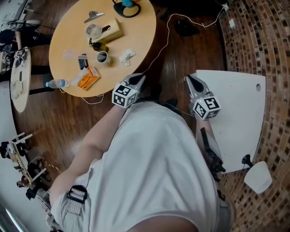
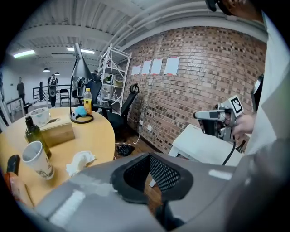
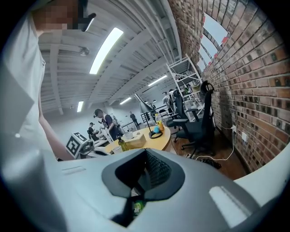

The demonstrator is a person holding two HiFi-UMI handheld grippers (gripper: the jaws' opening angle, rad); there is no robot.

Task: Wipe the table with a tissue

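Observation:
A crumpled white tissue (image 1: 127,57) lies on the round wooden table (image 1: 140,31), near its right edge; the left gripper view has this tissue (image 2: 80,161) at lower left. My left gripper (image 1: 137,79) hangs off the table's near edge over the wooden floor, below the tissue and apart from it, jaws together and empty (image 2: 152,174). My right gripper (image 1: 190,80) is over the far-left corner of a white table (image 1: 235,118), its fingers meeting in a point with nothing between them (image 3: 144,170). The person's light clothing fills the lower part of the head view.
On the round table stand a tissue box (image 1: 111,31), a paper cup (image 1: 103,57), a water bottle (image 1: 58,83), an orange packet (image 1: 87,78) and a black ring stand (image 1: 127,7). A white cable (image 1: 158,50) runs across the floor. A brick wall (image 1: 253,41) borders the right.

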